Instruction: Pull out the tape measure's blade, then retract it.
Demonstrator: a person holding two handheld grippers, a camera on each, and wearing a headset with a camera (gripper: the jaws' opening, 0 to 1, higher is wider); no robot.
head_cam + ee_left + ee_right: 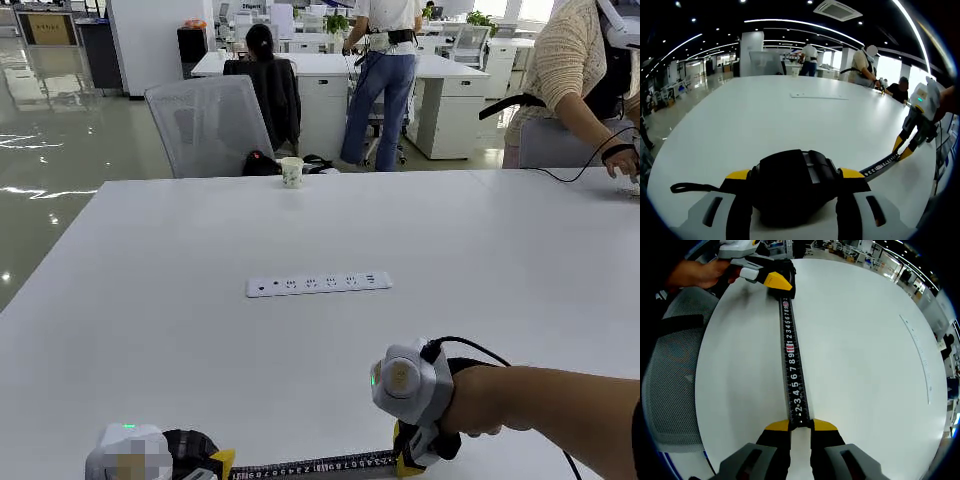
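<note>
We hold tape measure case (790,192) clamped between jaws of left hand-held gripper (795,174), at near edge of tabletop (765,115). We see blade (791,355) drawn out, printed face up, low along tabletop. Its long axis runs left to right in our head view, from case to right hand-held gripper (801,426), jaws nipped tight on blade's end. Power strip (318,284) lies well apart, mid-tabletop.

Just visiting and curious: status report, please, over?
Left gripper shut on tape measure. Right gripper shut on blade at its tip, pulled out between them. Power strip well clear, nothing in the way.
</note>
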